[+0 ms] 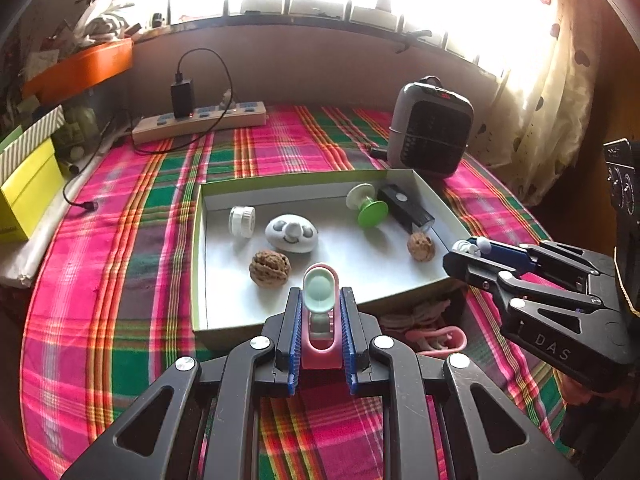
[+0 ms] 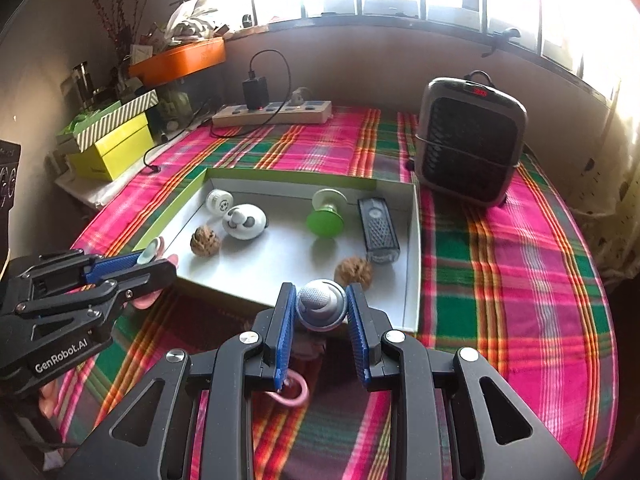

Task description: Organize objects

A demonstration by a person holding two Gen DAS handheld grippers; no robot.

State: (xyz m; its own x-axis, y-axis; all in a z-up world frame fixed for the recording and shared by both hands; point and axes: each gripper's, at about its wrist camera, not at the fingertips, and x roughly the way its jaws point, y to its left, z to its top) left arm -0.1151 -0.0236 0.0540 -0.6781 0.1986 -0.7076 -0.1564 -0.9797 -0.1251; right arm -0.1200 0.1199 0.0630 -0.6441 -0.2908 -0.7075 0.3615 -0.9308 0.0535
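Blue ribbed fingers [image 1: 294,344] of the left gripper [image 1: 320,300] are clamped on a pink plastic holder with a pale green oval top [image 1: 319,312], held just over the near wall of the shallow white cardboard tray [image 1: 199,240]. And the right gripper [image 2: 321,300] squeezes a small grey round-headed gadget [image 2: 321,306] at the tray's near edge too, beside a brown walnut [image 2: 353,273]. Inside the tray lie another walnut [image 1: 269,269], a white smiley-faced pebble-shaped toy [image 1: 291,233], a small white jar [image 1: 242,221], a green-and-white spool [image 1: 366,204] and a black rectangular device [image 1: 406,208]. Tray sits on the pink-and-green plaid cloth [image 1: 120,280]; a grey fan heater [image 2: 470,140] stands behind, a beige power strip [image 1: 200,122] by the wall.
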